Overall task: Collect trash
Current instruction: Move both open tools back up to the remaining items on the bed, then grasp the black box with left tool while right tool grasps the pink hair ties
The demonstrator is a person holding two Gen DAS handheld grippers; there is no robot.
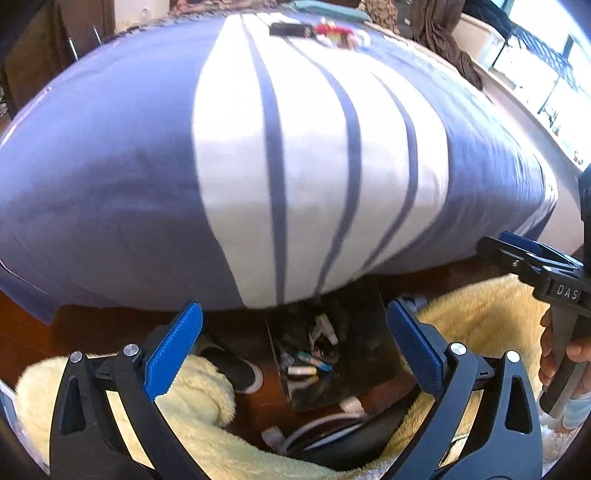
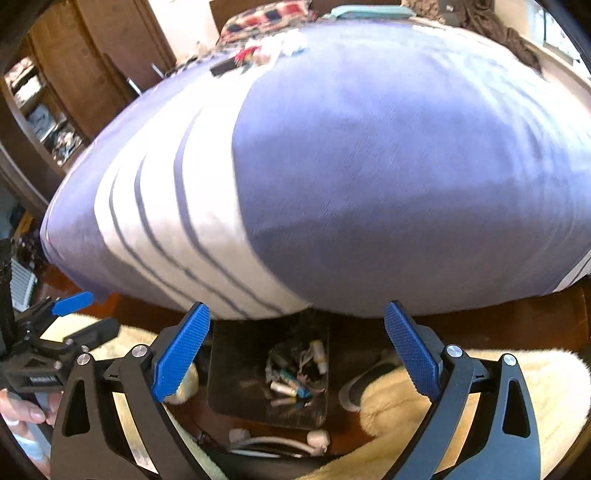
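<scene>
A dark open bin (image 1: 364, 354) (image 2: 236, 369) stands on the floor at the foot of the bed. It holds small trash (image 1: 310, 365) (image 2: 291, 384), such as batteries and scraps. My left gripper (image 1: 293, 306) hangs open above the bin with nothing between its blue pads (image 1: 173, 350). My right gripper (image 2: 297, 306) is open and empty over the same bin; it also shows at the right edge of the left wrist view (image 1: 496, 240). More small items (image 1: 328, 33) (image 2: 255, 55), red, white and black, lie at the far end of the bed.
The bed's blue and white striped sheet (image 1: 295, 166) (image 2: 369, 166) fills most of both views. A pale yellow fluffy rug (image 1: 480, 317) surrounds the bin. A shoe (image 1: 236, 365) and a white cable (image 1: 321, 424) lie on the floor. A wooden wardrobe (image 2: 92, 55) stands at the left.
</scene>
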